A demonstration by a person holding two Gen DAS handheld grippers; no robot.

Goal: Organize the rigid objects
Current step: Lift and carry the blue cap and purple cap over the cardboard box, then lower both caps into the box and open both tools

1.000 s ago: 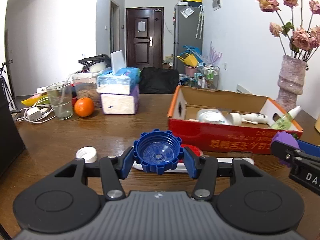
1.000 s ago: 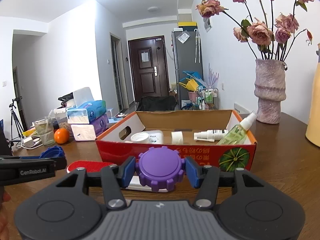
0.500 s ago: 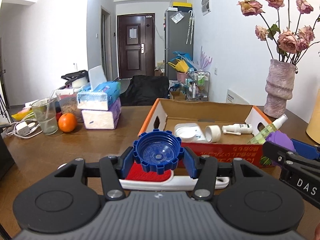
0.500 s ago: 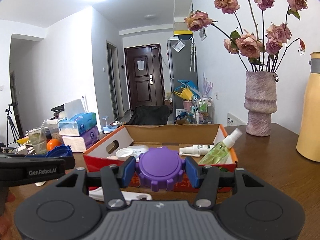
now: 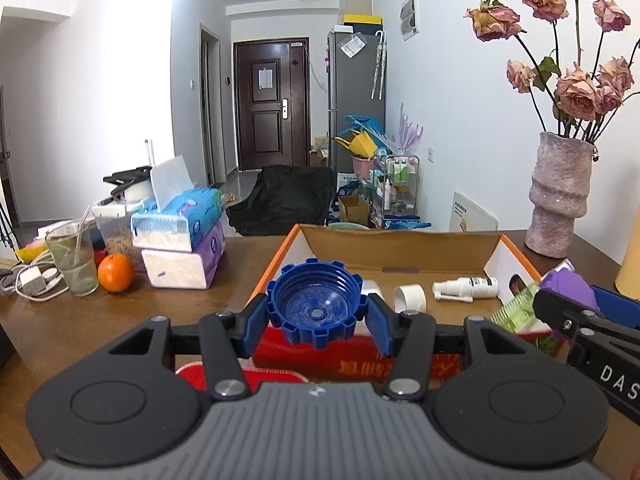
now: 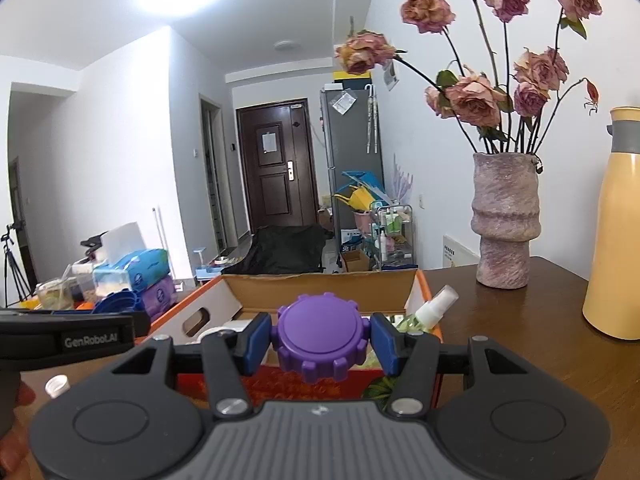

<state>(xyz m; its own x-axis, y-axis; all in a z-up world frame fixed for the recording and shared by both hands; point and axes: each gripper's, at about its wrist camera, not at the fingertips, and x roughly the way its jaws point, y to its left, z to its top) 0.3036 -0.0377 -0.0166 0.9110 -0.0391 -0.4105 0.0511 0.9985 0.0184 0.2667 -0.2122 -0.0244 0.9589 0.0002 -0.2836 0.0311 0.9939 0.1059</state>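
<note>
My left gripper is shut on a blue ribbed cap, hollow side toward the camera, held just before the near wall of the red cardboard box. My right gripper is shut on a purple ribbed cap, flat top toward the camera, also at the box's near wall. Inside the box lie a white spray bottle, a white ring and a green spray bottle. The right gripper with its purple cap shows at the right edge of the left wrist view.
A red-and-white brush lies on the table under the left gripper. Tissue packs, an orange and a glass stand at the left. A flower vase and a yellow flask stand at the right. A small white cap lies near the left.
Both grippers have risen and moved toward the box, each still holding its cap. The box looms larger and nearer, and the brush has slid beneath the left gripper.
</note>
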